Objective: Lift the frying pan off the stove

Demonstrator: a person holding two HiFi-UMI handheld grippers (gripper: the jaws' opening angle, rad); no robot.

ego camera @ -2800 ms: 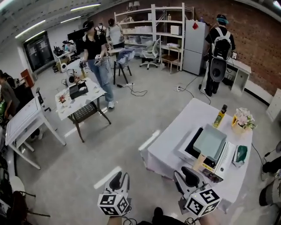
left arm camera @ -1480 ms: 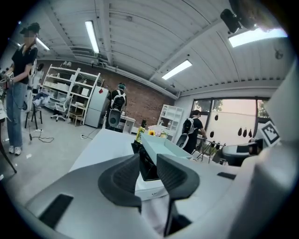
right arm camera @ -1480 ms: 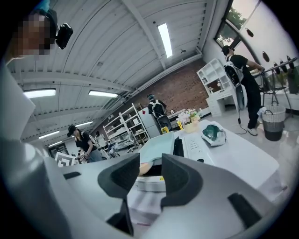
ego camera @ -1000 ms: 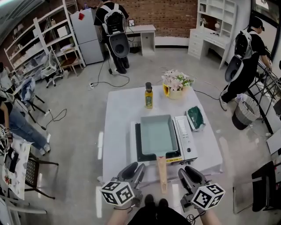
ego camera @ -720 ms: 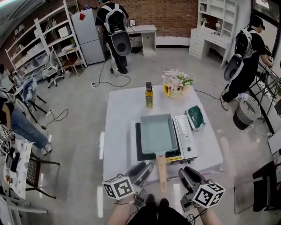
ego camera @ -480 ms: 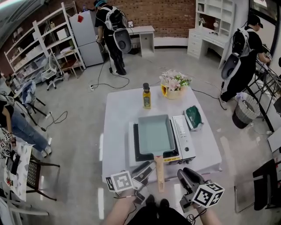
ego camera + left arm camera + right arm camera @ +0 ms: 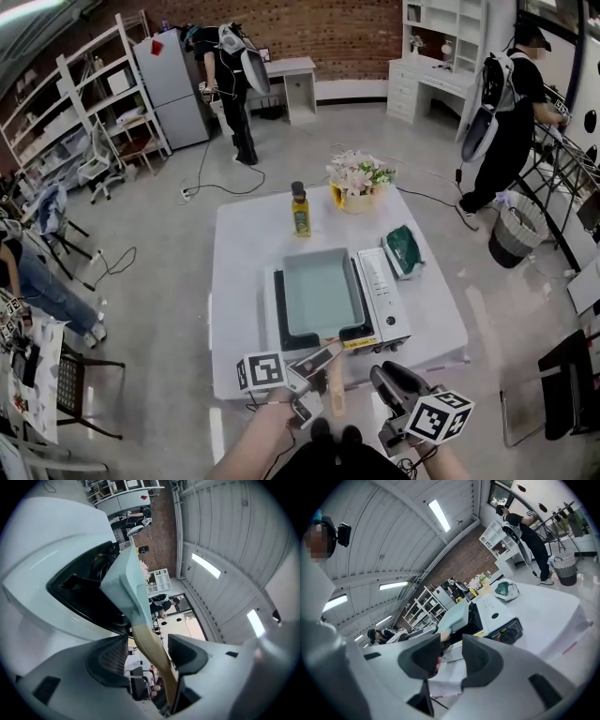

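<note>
A pale teal rectangular frying pan (image 7: 322, 292) sits on the white tabletop stove (image 7: 382, 302). Its wooden handle (image 7: 335, 380) points toward me over the table's front edge. My left gripper (image 7: 323, 356) is turned on its side around that handle. In the left gripper view the handle (image 7: 151, 645) runs between the jaws, which are opening, and gaps show beside it. The pan (image 7: 124, 588) and stove (image 7: 70, 597) lie ahead. My right gripper (image 7: 386, 380) hovers just right of the handle, open and empty (image 7: 451, 652), facing the pan (image 7: 457, 613) and stove (image 7: 497, 613).
On the white table (image 7: 244, 272) behind the stove stand an oil bottle (image 7: 300, 211) and a pot of flowers (image 7: 356, 178); a green cloth (image 7: 403, 251) lies at the right. People (image 7: 511, 103) stand farther off beside a waste basket (image 7: 516, 234).
My left gripper has swung right from beside the handle, rolled onto its side and widened its jaws around the handle. The right gripper has stayed put.
</note>
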